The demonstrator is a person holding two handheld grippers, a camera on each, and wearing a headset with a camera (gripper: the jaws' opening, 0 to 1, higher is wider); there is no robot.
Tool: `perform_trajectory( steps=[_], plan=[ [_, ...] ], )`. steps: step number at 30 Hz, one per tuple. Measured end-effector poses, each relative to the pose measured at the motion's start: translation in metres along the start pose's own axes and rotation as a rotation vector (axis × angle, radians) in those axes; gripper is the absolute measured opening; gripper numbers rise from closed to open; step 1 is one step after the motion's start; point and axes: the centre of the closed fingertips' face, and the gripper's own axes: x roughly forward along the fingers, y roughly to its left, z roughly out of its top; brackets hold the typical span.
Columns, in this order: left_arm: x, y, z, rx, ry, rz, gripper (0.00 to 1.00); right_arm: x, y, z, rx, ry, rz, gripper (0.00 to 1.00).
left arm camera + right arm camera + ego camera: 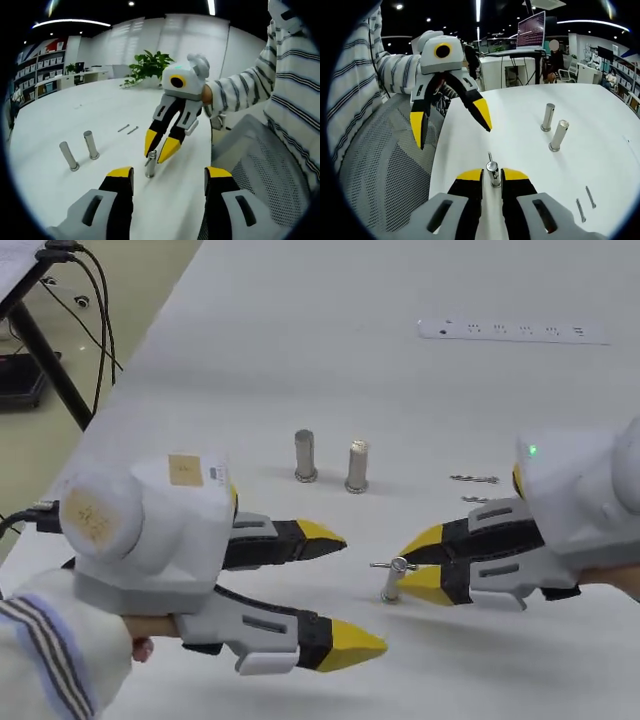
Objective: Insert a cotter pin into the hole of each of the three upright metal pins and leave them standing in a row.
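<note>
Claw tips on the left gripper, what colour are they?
Yellow on the left claw, seen best in the head view.

Shelves (42, 65), a potted plant (149, 64) and strip lights (72, 22) fill the office.

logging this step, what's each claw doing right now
left claw: open, empty
right claw: closed on the metal pin carrying the cotter pin

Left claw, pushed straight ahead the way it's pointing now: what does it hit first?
The left claw would likely first meet the near metal pin, right where the right claw is shut on its cotter pin.
</note>
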Motion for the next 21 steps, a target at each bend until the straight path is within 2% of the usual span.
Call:
perform_trajectory(
  steps=[2,5,8,11,14,18,21],
  plan=[
    [-0.003,0.001,-0.005,-0.014,0.015,0.031,0.56,0.001,0.000,0.000,0.003,-0.003,-0.004,0.09],
    [-0.006,-0.002,-0.008,-0.032,0.002,0.053,0.62,0.003,-0.001,-0.001,0.008,-0.005,-0.008,0.09],
    [-0.009,-0.002,-0.009,-0.046,-0.017,0.078,0.72,0.006,-0.001,-0.002,0.011,-0.005,-0.009,0.09],
    [-0.011,0.006,-0.016,-0.051,0.008,0.141,0.86,0.007,-0.001,-0.004,0.017,-0.005,-0.009,0.09],
    [-0.012,0.005,-0.021,-0.059,0.018,0.143,0.87,0.008,-0.002,-0.004,0.022,-0.010,-0.011,0.09],
    [-0.013,0.004,-0.021,-0.079,-0.005,0.162,0.98,0.011,-0.002,-0.005,0.028,-0.017,-0.004,0.09],
    [-0.013,0.002,-0.022,-0.101,-0.016,0.165,0.99,0.013,-0.002,-0.006,0.031,-0.016,0.001,0.08]
  ],
)
